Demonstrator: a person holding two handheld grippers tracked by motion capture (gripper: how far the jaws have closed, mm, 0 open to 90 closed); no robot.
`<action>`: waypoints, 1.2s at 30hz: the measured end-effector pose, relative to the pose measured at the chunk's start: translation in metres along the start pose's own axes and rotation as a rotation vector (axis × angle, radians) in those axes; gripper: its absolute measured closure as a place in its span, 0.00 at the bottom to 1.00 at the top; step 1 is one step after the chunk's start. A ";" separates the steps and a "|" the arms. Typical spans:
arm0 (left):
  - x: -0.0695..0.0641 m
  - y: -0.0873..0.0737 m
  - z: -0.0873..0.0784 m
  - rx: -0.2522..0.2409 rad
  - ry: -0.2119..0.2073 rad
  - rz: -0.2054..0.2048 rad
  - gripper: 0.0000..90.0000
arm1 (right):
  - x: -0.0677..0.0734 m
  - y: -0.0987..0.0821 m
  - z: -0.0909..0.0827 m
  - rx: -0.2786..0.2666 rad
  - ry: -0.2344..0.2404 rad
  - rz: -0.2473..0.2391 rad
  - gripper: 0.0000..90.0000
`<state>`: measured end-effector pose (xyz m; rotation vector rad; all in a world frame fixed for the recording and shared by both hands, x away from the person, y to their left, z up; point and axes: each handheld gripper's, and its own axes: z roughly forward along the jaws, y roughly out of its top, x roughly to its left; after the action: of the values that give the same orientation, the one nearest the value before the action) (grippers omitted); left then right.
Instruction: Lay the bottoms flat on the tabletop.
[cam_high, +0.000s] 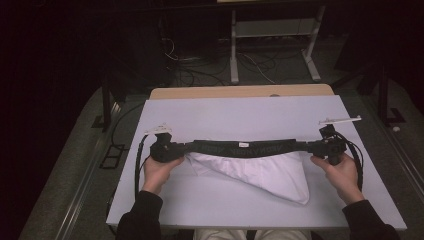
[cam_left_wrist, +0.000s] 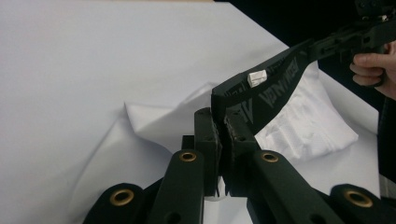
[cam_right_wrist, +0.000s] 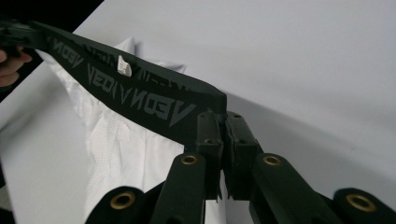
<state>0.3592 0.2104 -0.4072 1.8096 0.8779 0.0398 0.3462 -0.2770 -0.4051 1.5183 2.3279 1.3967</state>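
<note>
White underwear (cam_high: 270, 172) with a black lettered waistband (cam_high: 245, 147) hangs stretched between both grippers above the white table (cam_high: 240, 112). My left gripper (cam_high: 176, 148) is shut on the waistband's left end, and my right gripper (cam_high: 314, 147) is shut on its right end. In the left gripper view the waistband (cam_left_wrist: 275, 86) runs from the pinched jaws of the left gripper (cam_left_wrist: 222, 122) toward the far hand; a small white tag (cam_left_wrist: 257, 77) is sewn on it. The right gripper view has the waistband (cam_right_wrist: 135, 93) pinched in my right gripper (cam_right_wrist: 223, 122), white fabric (cam_right_wrist: 116, 144) drooping onto the table.
The white board lies on a wooden tabletop (cam_high: 240, 91). A small light strip (cam_high: 340, 120) rests near the right far corner. Cables (cam_high: 142, 160) trail from each gripper. Dark floor, wires and a metal frame (cam_high: 272, 45) lie beyond the table.
</note>
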 end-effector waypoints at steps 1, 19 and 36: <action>0.000 0.000 0.000 0.000 0.000 0.000 0.95 | -0.002 0.003 0.001 -0.002 -0.010 0.000 0.95; 0.013 0.011 0.016 -0.039 0.103 0.007 0.95 | -0.028 0.047 0.032 -0.016 -0.051 -0.037 0.95; 0.032 0.073 0.031 -0.022 0.180 0.015 0.95 | -0.039 0.113 0.033 -0.073 -0.043 0.008 0.95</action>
<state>0.4357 0.1926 -0.3721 1.8120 0.9862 0.2242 0.4631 -0.2706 -0.3632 1.5238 2.2238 1.4189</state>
